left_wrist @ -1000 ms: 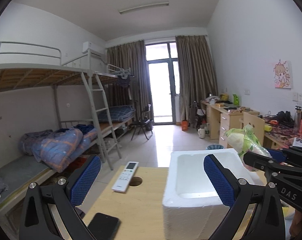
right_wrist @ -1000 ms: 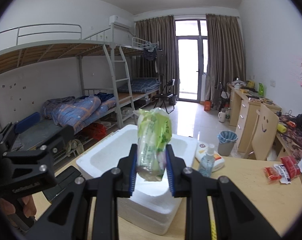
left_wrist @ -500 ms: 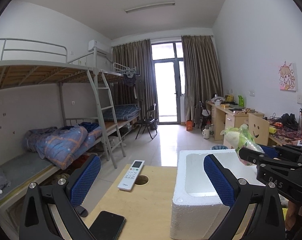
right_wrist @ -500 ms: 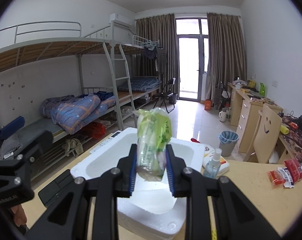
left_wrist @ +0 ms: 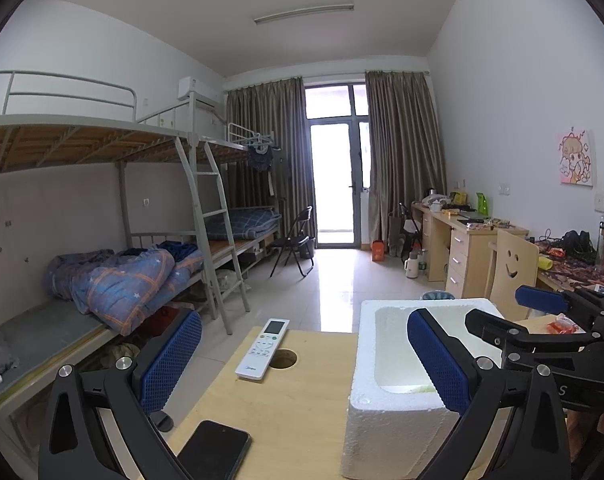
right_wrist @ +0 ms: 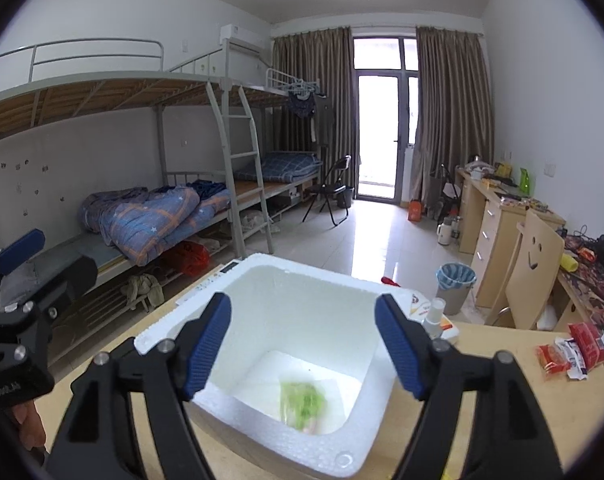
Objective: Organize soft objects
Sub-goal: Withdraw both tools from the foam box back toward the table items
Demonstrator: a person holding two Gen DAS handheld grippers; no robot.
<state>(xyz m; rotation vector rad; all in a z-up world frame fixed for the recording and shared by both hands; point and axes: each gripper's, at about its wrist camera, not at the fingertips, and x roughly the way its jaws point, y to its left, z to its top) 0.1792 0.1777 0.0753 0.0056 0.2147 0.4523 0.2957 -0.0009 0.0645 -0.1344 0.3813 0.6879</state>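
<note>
The right gripper (right_wrist: 302, 344) hangs over the white foam box (right_wrist: 262, 276), jaws opening wide w/ nothing between them. The green bag (right_wrist: 304, 402) is inside the box, blurred, near the bottom on the near side, so prob. just let go and dropping or settling. Holding above the box mouth makes sense: a soft bag can simply fall in, no need to reach down inside.

The left gripper (left_wrist: 302, 360) sits beside the box on the left, over the desk (left_wrist: 294, 412), jaws spread wide and empty. It looks parked clear of the drop, not steadying the box; no contact visible.

Views differ: the right wrist cam looks down into the box and shows the bag plus, past the box, a spray bottle (right_wrist: 436, 314) and red snack packets (right_wrist: 570, 350) on the desk. The left wrist cam sees only the box's rim and far inner wall, w/ just a sliver of green low inside, but shows the remote (left_wrist: 264, 348) and phone (left_wrist: 216, 450) on the desk, and the right gripper from the side.
</note>
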